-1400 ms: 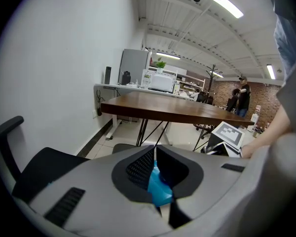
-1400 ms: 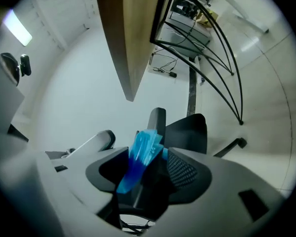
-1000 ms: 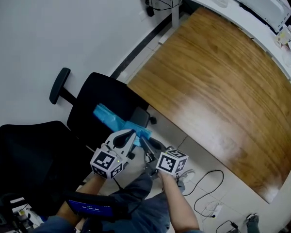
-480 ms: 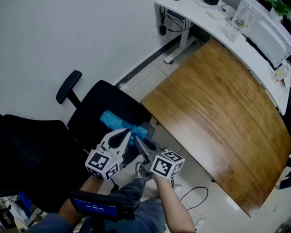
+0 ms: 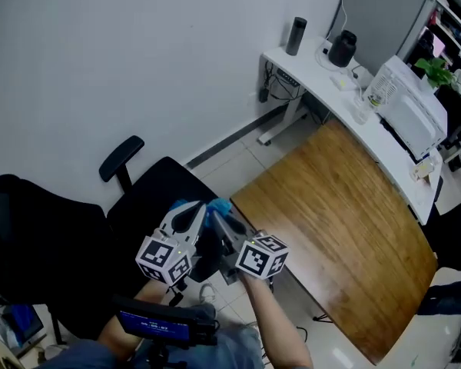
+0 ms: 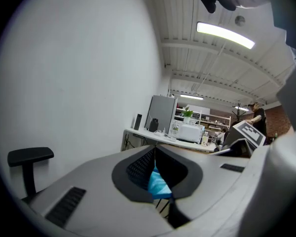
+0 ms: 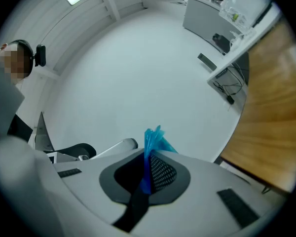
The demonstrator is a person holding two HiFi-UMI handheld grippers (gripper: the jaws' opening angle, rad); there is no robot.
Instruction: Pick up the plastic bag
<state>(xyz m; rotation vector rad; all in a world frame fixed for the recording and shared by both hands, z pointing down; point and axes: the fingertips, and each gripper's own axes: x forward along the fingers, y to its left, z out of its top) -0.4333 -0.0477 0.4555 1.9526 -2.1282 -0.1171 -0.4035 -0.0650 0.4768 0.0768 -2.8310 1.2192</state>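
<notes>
The blue plastic bag (image 5: 217, 205) hangs bunched between my two grippers, above the seat of a black office chair (image 5: 157, 191). In the head view my left gripper (image 5: 202, 212) and right gripper (image 5: 220, 221) sit close together, tips nearly touching, low in the middle. In the left gripper view the left gripper (image 6: 156, 168) is shut, with a fold of the blue bag (image 6: 159, 184) caught between the dark pads. The right gripper (image 7: 147, 168) is likewise shut, and a thin peak of the blue bag (image 7: 152, 141) sticks up past its jaws. Most of the bag is hidden by the grippers.
The chair's armrest (image 5: 121, 158) stands to the upper left, and a second black chair (image 5: 31, 237) is at the far left. A wooden tabletop (image 5: 346, 237) lies to the right. Behind it is a white desk (image 5: 323, 79) with a printer and bottles. A white wall fills the upper left.
Both grippers rose together with the blue bag, lifting it off the chair seat. The bag went from spread on the seat to bunched between them. The head view tilted up toward the desk.
</notes>
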